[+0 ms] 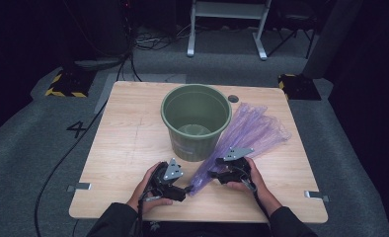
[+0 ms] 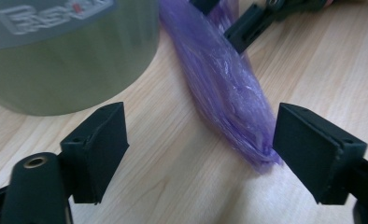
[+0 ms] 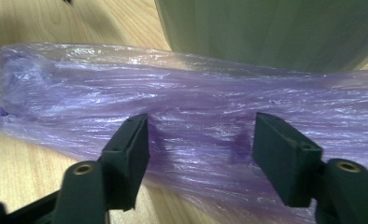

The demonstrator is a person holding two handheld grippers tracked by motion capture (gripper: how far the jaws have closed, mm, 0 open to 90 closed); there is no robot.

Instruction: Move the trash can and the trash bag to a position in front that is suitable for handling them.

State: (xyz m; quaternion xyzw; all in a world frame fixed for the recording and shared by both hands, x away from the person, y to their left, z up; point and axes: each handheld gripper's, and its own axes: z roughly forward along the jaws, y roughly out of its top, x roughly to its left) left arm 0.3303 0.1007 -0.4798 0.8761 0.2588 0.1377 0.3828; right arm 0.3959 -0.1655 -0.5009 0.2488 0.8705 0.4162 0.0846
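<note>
Bag-gathering is the step in hand: the crumpled purple plastic bag (image 1: 242,138) lies flat on the wooden tabletop (image 1: 128,148), touching the round green plastic bucket (image 1: 196,118). My left gripper (image 2: 198,140) has its fingers apart at the bag's narrow end; my right gripper (image 3: 201,144) straddles the middle, fingers apart. Next, I judge, both must pinch plastic and lift.

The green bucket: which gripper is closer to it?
Left, narrowly. The left gripper sits just below the green bucket at the purple bag's tip. The right gripper is beside it, over the bag.
</note>
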